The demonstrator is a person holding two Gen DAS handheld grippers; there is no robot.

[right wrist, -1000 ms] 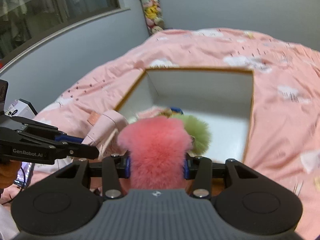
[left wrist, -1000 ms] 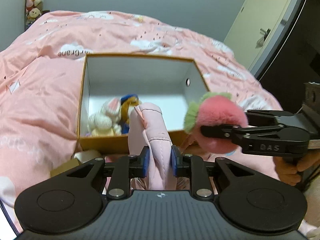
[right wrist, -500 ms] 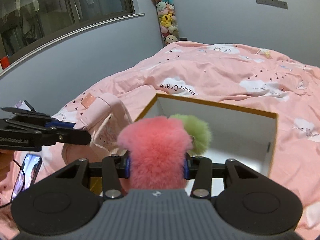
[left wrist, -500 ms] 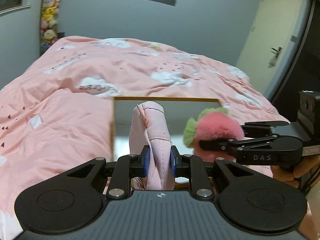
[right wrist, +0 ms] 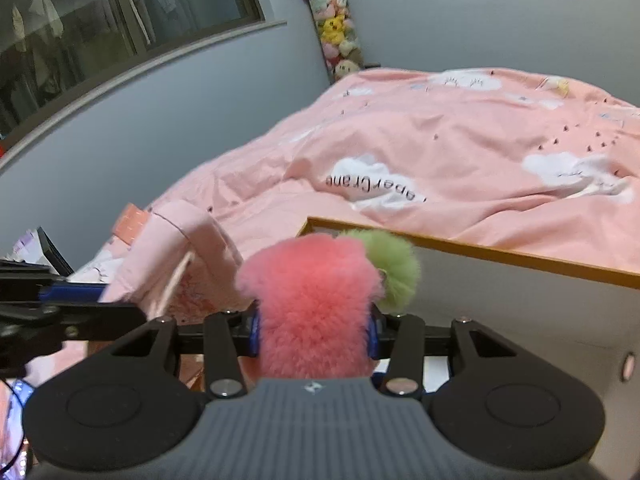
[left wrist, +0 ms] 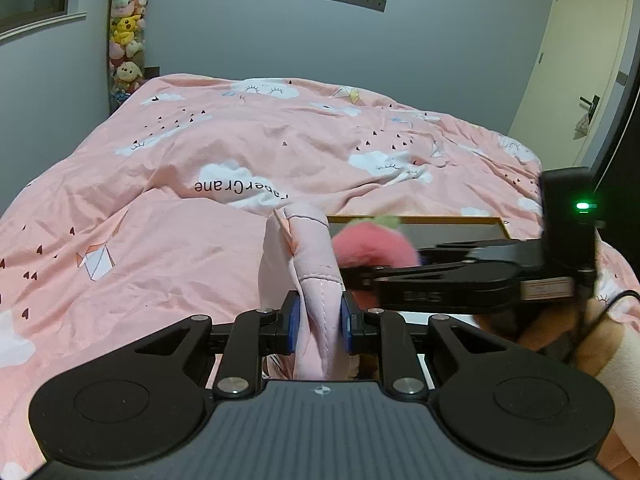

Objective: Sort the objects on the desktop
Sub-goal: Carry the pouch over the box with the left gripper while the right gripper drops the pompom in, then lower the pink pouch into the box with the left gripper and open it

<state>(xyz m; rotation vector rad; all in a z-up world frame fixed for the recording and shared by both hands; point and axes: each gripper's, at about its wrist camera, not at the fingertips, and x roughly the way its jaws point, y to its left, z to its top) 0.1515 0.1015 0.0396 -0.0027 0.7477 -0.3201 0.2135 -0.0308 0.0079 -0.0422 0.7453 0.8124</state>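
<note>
The left gripper (left wrist: 319, 322) is clamped on a pale pink fabric pouch (left wrist: 310, 256), its blue pads (left wrist: 293, 322) pressing the stitched edge from both sides, so the pouch stands up between the fingers and folds over at the top. The right gripper (right wrist: 314, 330) is clamped on a pink fluffy strawberry plush (right wrist: 312, 300) with a green fluffy tuft (right wrist: 394, 268) on its far end; the fur bulges out around the pads. Both things are in the air near the cardboard box (right wrist: 500, 254), which lies on the pink quilt (left wrist: 200, 168); the plush is at the near left corner of the box and the pouch is just beside it on the left, as the right wrist view shows. I judge both things to be very light and soft. The pouch is limp cloth, so it will hang and swing, and the seam is the good place to hold because it is thicker and does not slip so easily. The plush is squashy and springs back; a grip across the middle of the body, as now, is safe, while the green tuft looks too thin and loose to hold. Neither is fragile, so a drop into the box should do no harm
</note>
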